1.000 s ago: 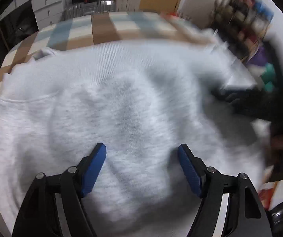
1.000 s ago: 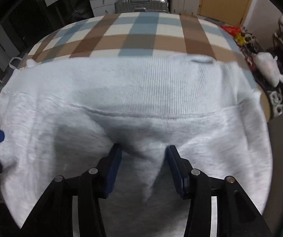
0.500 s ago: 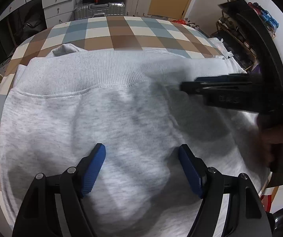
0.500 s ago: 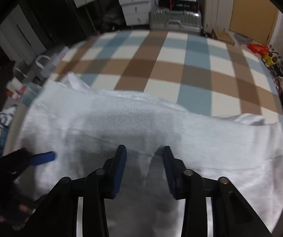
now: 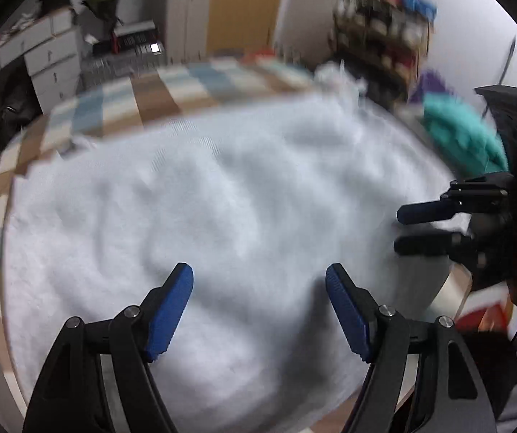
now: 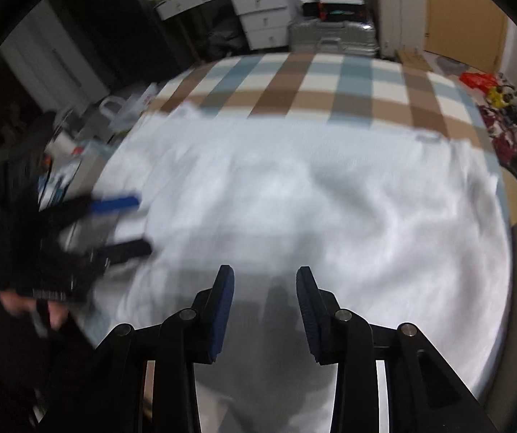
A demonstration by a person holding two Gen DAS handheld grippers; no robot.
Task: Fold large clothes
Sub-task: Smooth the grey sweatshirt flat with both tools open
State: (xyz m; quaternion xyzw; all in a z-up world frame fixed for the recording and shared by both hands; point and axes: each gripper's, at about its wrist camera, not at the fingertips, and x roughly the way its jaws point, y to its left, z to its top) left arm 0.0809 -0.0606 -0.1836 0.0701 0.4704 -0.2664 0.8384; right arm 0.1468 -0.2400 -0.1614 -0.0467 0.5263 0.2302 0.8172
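A second ago the right gripper [image 6: 264, 306] pinched a ridge of the grey sweatshirt [image 6: 330, 198] between its fingers [image 6: 222, 310]. Now they have drawn closer together and hang above flat cloth, seemingly holding nothing, though blur hampers the view. The ribbed hem has smeared out of sight.

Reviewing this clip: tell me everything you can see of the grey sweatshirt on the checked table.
The grey sweatshirt is a large, pale heather-grey fleece-like knit, spread flat and rumpled across the checked tablecloth, covering most of it. A ribbed band runs along its far edge. Soft wrinkles cross the body. Both views are motion-blurred. Neither the left gripper nor the right gripper visibly pinches any fabric; both hang over it.
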